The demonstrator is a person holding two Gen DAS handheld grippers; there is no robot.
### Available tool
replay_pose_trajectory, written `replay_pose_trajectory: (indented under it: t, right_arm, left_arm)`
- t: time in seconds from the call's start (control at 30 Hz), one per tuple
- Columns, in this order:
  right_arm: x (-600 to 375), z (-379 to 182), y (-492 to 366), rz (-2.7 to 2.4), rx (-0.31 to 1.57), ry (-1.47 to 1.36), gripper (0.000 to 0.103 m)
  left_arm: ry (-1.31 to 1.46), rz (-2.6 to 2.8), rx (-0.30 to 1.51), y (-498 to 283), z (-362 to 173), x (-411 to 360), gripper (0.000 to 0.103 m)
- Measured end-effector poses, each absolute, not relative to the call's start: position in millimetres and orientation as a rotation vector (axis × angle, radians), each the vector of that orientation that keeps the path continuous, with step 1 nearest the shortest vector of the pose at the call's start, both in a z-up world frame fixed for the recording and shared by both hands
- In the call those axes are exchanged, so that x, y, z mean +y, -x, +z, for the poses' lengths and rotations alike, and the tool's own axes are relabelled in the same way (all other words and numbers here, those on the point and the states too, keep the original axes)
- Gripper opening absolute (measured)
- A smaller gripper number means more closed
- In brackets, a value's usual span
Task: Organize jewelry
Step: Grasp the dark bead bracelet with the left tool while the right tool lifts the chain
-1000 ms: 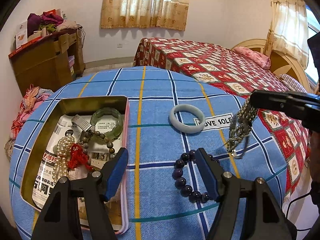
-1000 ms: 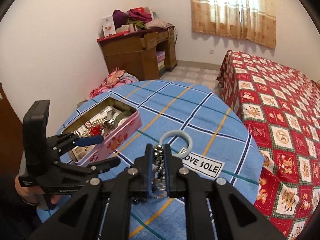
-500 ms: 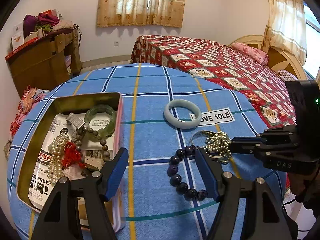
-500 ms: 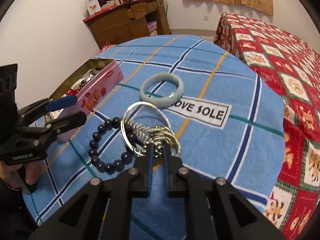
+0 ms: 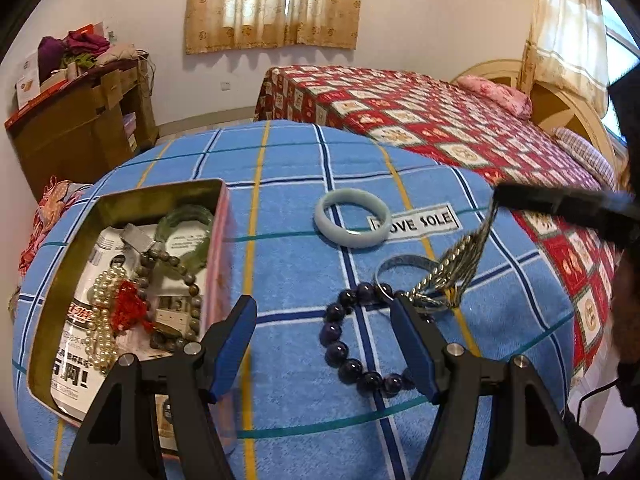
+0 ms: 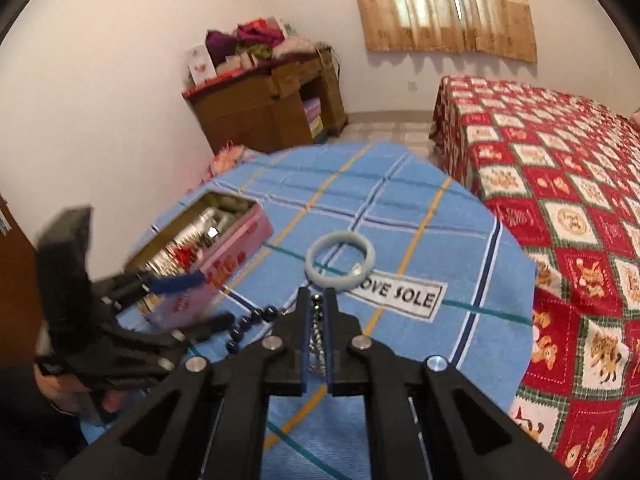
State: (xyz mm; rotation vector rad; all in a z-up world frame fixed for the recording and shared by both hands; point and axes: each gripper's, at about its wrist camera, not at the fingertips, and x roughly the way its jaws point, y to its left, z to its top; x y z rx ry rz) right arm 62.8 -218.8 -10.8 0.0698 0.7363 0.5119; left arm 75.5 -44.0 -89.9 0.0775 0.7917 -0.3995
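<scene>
Both grippers differ: the right gripper (image 6: 316,312) clamps the silver chain (image 5: 460,258); lift slowly toward the tin (image 5: 218,216), left gripper (image 5: 324,344) fingers open.

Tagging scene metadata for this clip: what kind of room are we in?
Most likely a home bedroom. A bed with a red patchwork cover and pink pillow, curtained window, and a wooden desk piled with clothes. The work surface is a table under blue checked cloth.
</scene>
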Motion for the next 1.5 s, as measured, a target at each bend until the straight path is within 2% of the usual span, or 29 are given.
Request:
replay_pose_trajectory:
  t: [0.27,0.37,0.47,0.63,0.83,0.9,1.07,1.1,1.13,1.17,1.5]
  right_arm:
    - [-213.3,41.7,-53.0,0.547,0.606,-0.076,0.007]
    - [-212.4,48.5,-49.1,0.557,0.585,-0.075,0.007]
    - [-211.7,44.3,-49.8,0.557,0.594,-0.074,0.007]
    - [-213.9,25.6,-51.3,0.56,0.634,-0.098,0.007]
    - [-213.2,18.5,-47.5,0.573,0.645,-0.117,0.007]
    - [-214.2,17.2,-46.5,0.574,0.646,-0.121,0.007]
    - [-215.3,13.3,-43.4,0.581,0.652,-0.131,0.007]
    - [-215.1,12.6,-42.9,0.584,0.652,-0.134,0.007]
    - [-214.7,11.9,-42.6,0.585,0.652,-0.135,0.007]
    - [-214.3,11.7,-42.3,0.587,0.652,-0.137,0.007]
    - [-206.7,26.3,-38.5,0.602,0.621,-0.12,0.007]
  left_arm:
    - [-0.109,-0.415,0.819,-73.4,-98.3,-51.8,0.069]
    - [-0.125,-0.415,0.831,-73.2,-101.3,-54.6,0.064]
    - [-0.152,-0.397,0.834,-74.8,-102.7,-58.3,0.063]
    - [-0.22,-0.364,0.829,-72.1,-104.9,-64.8,0.049]
    - [-0.292,-0.367,0.831,-66.8,-108.3,-81.6,0.049]
    - [-0.245,-0.368,0.898,-75.3,-116.4,-76.5,0.049]
    - [-0.165,-0.378,0.924,-80.4,-116.1,-67.7,0.049]
    - [-0.158,-0.388,0.923,-79.9,-115.8,-66.9,0.047]
    - [-0.156,-0.396,0.918,-78.3,-115.3,-67.2,0.024]
    - [-0.163,-0.4,0.917,-77.2,-114.9,-67.9,0.013]
    - [-0.117,-0.431,0.844,-64.4,-86.2,-58.9,0.013]
